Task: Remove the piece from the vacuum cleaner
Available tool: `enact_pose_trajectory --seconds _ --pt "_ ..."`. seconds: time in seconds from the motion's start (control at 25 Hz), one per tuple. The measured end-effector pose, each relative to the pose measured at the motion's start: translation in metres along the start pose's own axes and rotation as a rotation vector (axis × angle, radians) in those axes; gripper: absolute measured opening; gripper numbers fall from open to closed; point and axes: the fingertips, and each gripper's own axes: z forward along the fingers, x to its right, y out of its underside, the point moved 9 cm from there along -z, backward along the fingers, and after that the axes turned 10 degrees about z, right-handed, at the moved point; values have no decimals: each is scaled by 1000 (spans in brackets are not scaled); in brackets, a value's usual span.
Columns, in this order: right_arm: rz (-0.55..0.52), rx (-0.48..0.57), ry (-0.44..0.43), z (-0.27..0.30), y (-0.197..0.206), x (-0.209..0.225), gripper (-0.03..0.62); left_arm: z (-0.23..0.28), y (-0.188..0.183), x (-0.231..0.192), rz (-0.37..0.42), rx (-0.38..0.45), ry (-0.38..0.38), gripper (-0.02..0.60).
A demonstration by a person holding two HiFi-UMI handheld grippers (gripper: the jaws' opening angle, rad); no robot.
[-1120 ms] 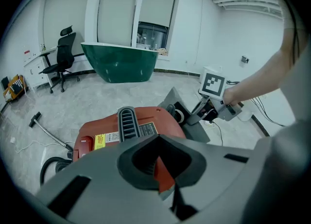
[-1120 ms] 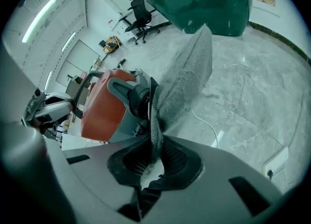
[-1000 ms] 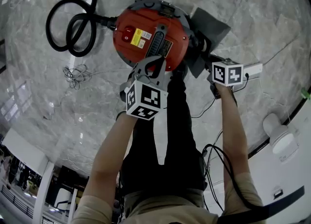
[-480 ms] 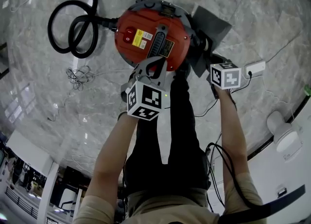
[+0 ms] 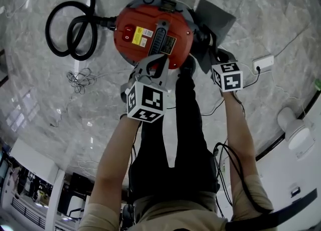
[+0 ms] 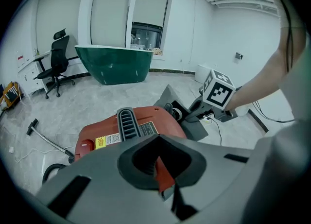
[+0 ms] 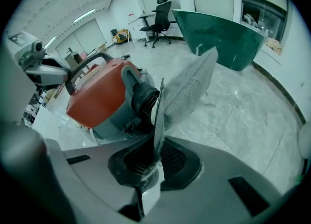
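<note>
The right tool [image 7: 154, 159] is closed on the lower edge of the grey piece [image 7: 187, 89]. The piece stands up on its edge just beside the inlet of the vacuum [image 7: 95, 96]. The left tool [image 6: 163, 172] is closed on the red rim at the vacuum's near side. Past the piece the floor [image 5: 271, 14] is open. The hose [image 5: 70, 29] coils on the other side, and a socket strip [image 5: 263, 63] lies near the right tool.

Left tongs [image 6: 164, 186], right tongs [image 7: 150, 169], both clamped
</note>
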Motion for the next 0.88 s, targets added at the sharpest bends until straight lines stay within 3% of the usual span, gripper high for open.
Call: enact_pose_trajectory --seconds 0.2,0.32,0.4,0.52,0.56,0.6,0.68,0.72,0.84,0.88 --pt "43 28 53 2 3 -1 23 -2 2 -3 -36 1 0 5" --pt "198 52 19 2 5 2 23 -2 2 -4 -65 3 -9 3" --pt "409 77 -43 1 8 7 23 -1 1 -2 -43 -2 -16 3" --pt "898 115 -238 6 16 14 29 2 0 1 -19 -2 -15 5" --pt "991 120 -283 8 18 14 31 4 -1 2 -15 -6 -14 5" --pt "1015 115 -298 8 18 14 31 5 -2 3 -11 -12 -13 3" --pt "927 84 -273 5 14 15 29 8 -4 6 -6 -22 -11 5" --pt "808 58 -232 3 10 15 31 8 -5 7 -5 -25 -8 5" --pt "247 -41 -35 0 -3 5 18 9 -5 5 7 -28 0 5" --pt "176 -49 -20 2 -3 4 18 9 -4 5 15 -31 -1 5"
